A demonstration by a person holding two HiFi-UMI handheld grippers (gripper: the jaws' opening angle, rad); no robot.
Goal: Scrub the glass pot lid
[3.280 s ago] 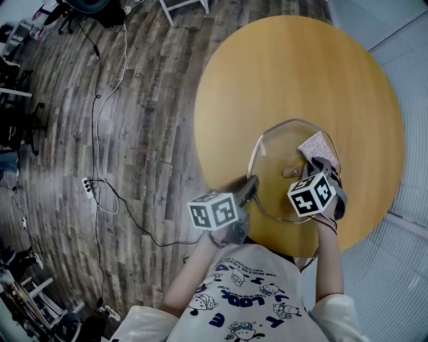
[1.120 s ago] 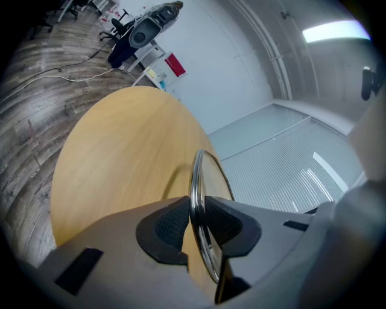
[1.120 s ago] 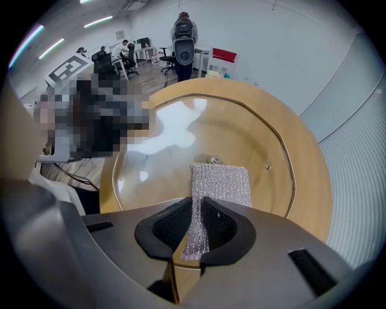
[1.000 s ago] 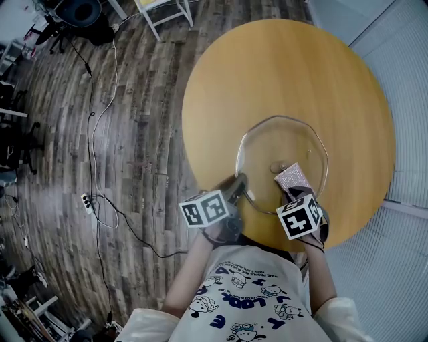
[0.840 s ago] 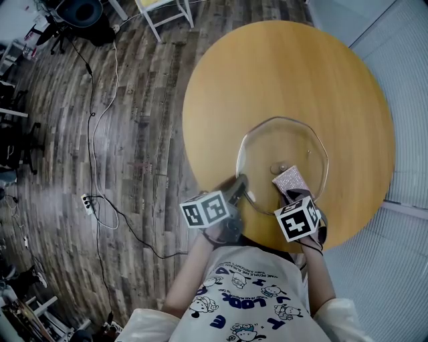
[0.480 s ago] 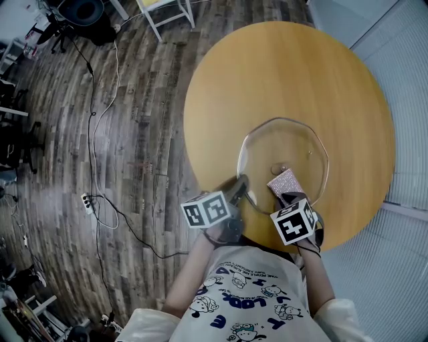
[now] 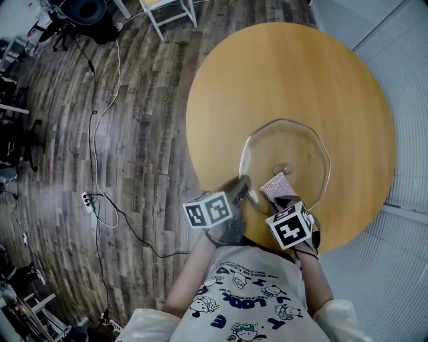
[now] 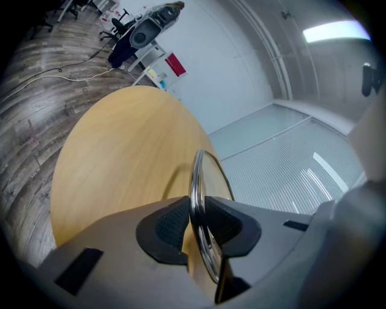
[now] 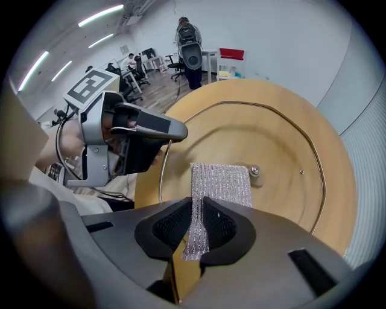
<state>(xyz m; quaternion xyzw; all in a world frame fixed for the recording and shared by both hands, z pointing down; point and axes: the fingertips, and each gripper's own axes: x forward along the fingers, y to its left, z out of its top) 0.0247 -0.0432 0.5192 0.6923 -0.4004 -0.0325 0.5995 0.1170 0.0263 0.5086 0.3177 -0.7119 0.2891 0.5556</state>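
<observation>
A clear glass pot lid (image 7: pixel 287 160) with a metal rim lies over the near part of the round wooden table (image 7: pixel 281 73). My left gripper (image 7: pixel 242 189) is shut on the lid's left rim (image 8: pixel 199 199), seen edge-on between the pads. My right gripper (image 7: pixel 281 197) is shut on a silvery scrub cloth (image 7: pixel 275 186), whose free end lies on the glass (image 9: pixel 220 181) beside the lid's centre screw (image 9: pixel 255 171). The left gripper (image 9: pixel 129 136) shows at the lid's edge in the right gripper view.
The table stands on a wood-plank floor (image 7: pixel 134 133) with cables and a power strip (image 7: pixel 87 200) to the left. A white chair frame (image 7: pixel 170 10) stands beyond the table. A ribbed white wall panel (image 7: pixel 394 280) lies at the right.
My right gripper has drawn the scrub cloth across the lid towards me and to the left, from the far right part to near the centre screw. The left gripper keeps its hold on the rim.
</observation>
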